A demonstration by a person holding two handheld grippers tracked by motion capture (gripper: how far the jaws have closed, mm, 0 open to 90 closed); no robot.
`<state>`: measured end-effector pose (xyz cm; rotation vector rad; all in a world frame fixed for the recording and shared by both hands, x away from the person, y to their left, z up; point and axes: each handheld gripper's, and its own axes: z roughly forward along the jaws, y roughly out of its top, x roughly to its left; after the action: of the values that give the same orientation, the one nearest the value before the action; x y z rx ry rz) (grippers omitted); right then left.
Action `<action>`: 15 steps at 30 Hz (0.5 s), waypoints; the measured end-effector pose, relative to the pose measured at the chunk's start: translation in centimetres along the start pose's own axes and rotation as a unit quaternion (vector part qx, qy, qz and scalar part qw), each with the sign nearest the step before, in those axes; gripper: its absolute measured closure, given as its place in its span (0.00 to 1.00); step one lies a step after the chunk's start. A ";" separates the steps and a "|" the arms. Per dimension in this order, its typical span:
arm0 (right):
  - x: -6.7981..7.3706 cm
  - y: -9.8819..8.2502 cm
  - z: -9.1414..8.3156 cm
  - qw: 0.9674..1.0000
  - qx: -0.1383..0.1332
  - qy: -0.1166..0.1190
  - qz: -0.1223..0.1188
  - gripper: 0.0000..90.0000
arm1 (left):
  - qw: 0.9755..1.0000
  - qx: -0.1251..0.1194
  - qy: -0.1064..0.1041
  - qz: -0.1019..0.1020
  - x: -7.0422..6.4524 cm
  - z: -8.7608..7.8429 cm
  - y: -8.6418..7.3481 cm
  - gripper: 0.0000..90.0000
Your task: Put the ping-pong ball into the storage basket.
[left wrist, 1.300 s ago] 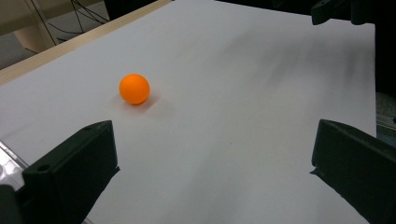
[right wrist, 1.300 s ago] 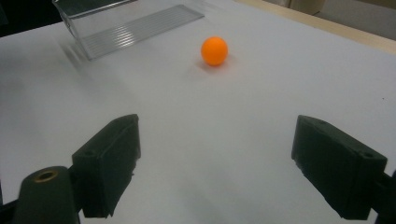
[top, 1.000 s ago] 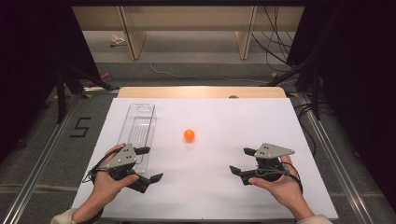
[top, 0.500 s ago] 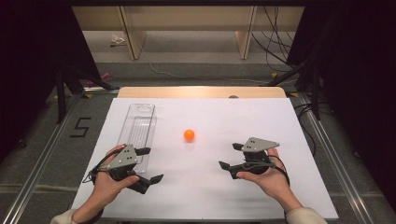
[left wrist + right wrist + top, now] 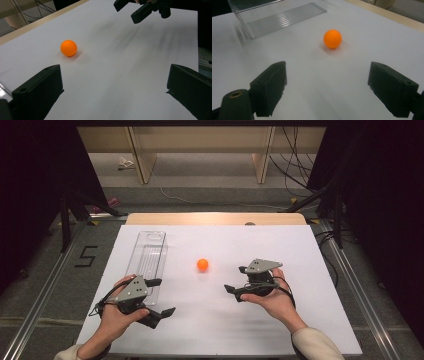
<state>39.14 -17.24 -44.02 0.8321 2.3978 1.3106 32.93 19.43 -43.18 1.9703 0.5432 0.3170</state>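
Right gripper [image 5: 239, 281] jaws wide near orange ball [image 5: 202, 265]: likely light, smooth, rolls easily; pinch across its middle.

The ball [image 5: 202, 265] is sitting mid-table [image 5: 300, 320]. Left of the ball, the clear tray [image 5: 148, 260] is lying lengthwise. The left gripper [image 5: 162, 296] is resting nearer than the ball, leftward; the right gripper [image 5: 235, 280] is lying nearer, rightward.
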 end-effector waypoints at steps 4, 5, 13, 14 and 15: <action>-0.2 0.4 1.0 1.000 0.001 -0.001 -0.001 0.18 | 1.000 0.000 0.000 0.000 0.0 0.0 0.0 0.00; -0.3 0.5 1.3 1.000 0.003 -0.002 -0.002 0.18 | 1.000 0.000 -0.001 0.000 0.0 0.0 0.0 0.00; -0.7 1.2 3.4 1.000 0.012 -0.003 -0.003 0.18 | 1.000 -0.001 -0.002 0.000 0.0 0.0 0.0 0.00; -0.7 1.2 3.6 1.000 0.013 -0.003 -0.003 0.18 | 1.000 -0.001 -0.002 0.001 0.0 0.0 0.0 0.00; -0.7 1.3 3.8 1.000 0.014 -0.002 -0.004 0.18 | 1.000 -0.002 -0.002 0.000 0.0 -0.1 0.0 0.00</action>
<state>42.02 -14.57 -45.03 0.8321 2.4193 1.2730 32.89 19.45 -43.16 1.9675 0.5399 0.3145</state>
